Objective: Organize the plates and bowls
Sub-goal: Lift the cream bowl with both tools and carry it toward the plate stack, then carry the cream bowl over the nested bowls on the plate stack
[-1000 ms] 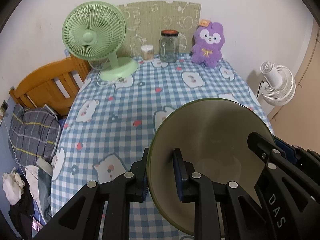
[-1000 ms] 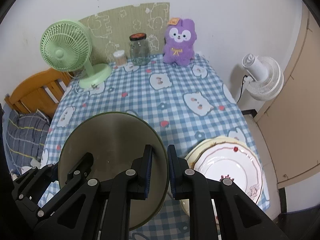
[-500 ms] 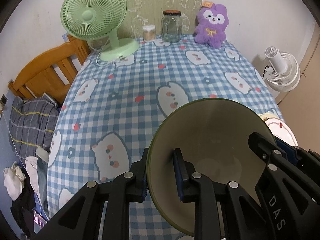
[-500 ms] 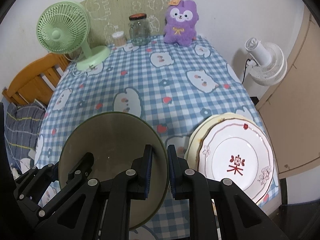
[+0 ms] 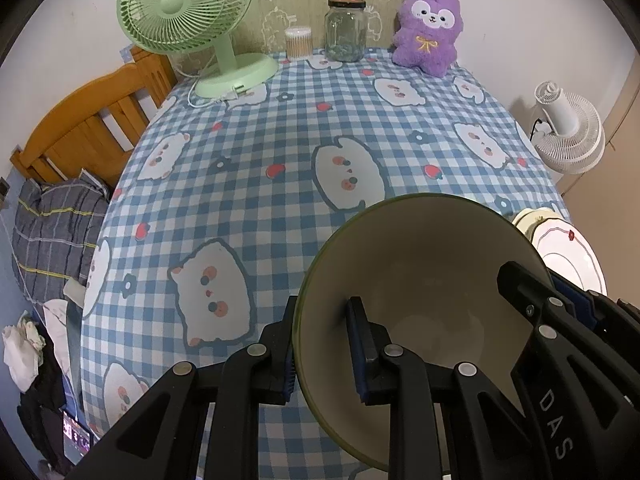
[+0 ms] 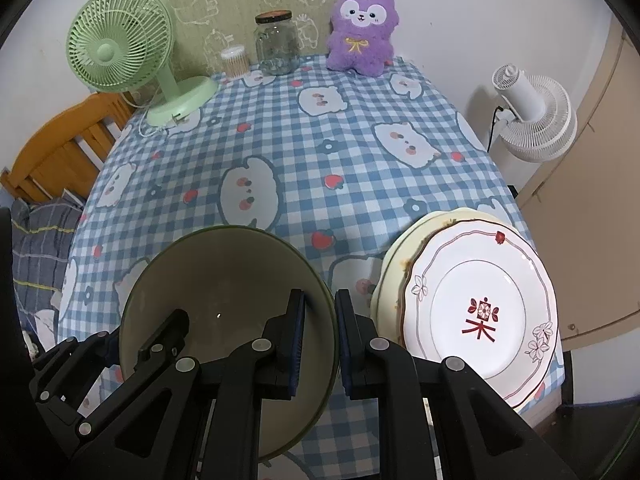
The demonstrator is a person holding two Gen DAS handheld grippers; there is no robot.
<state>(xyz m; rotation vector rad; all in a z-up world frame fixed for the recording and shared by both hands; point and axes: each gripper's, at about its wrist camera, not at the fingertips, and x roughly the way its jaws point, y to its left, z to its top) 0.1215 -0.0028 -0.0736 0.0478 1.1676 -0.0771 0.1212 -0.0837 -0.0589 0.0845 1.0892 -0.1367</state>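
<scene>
The green-rimmed bowl [image 5: 420, 280] hangs over the tabletop [image 5: 280, 140] between both tongs. The left tongs [image 5: 324, 354] pinch its left rim, the right tongs [image 6: 320, 344] its right rim, just beside the stacked plates [image 6: 480, 308].

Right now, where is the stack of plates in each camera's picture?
Left wrist view: only a sliver of the plates shows at the right edge, behind the bowl.
Right wrist view: the plates fill the lower right, beside the bowl.
Shared landmark: the purple plush at the table's far end.
</scene>
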